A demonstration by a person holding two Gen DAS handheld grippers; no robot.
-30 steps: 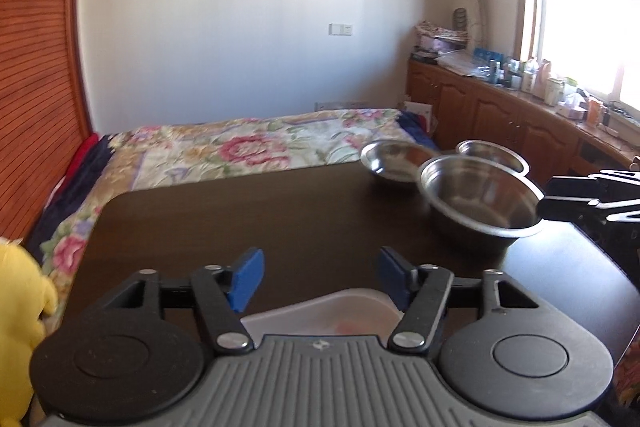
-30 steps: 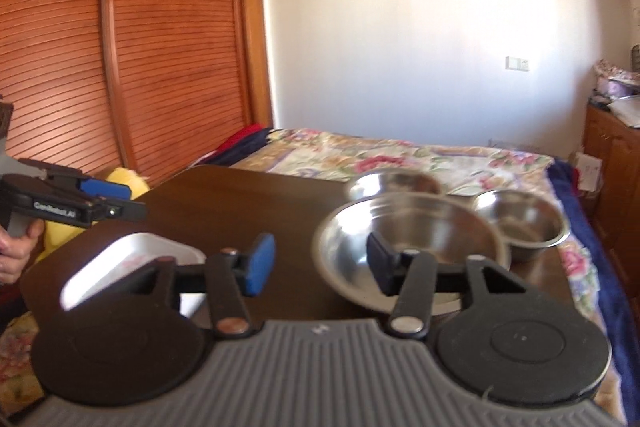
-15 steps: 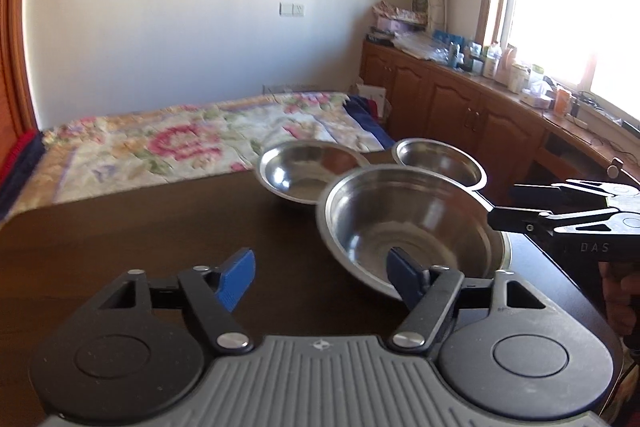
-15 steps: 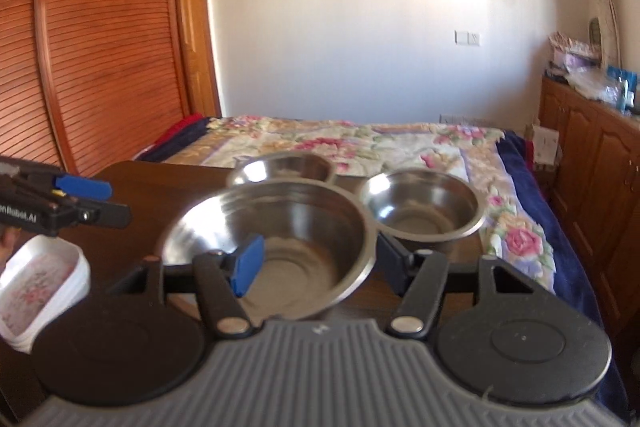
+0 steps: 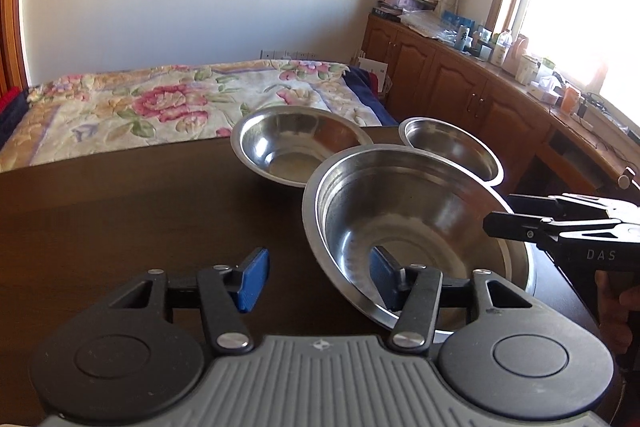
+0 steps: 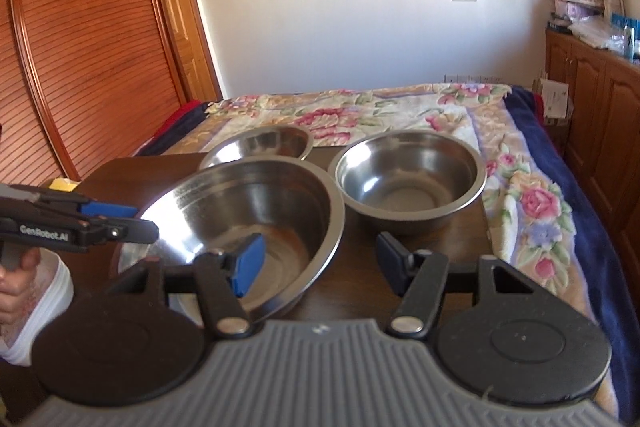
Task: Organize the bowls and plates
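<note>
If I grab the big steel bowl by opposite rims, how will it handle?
The big steel bowl looks thin-walled, so probably light and stiff. Its polished, glaring rim may slip in the pads. Its sloped sides narrow to a small base, so a one-sided lift could tip it against the two smaller bowls behind.

Three steel bowls (image 5: 416, 219), one white dish (image 6: 44, 307)

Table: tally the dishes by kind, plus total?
Steel bowls: 3, large, mid, small.
White dishes: 1, at the table's left edge, seen only in the right wrist view, partly hidden; it may be a stack, cannot tell.
Total: 4
</note>
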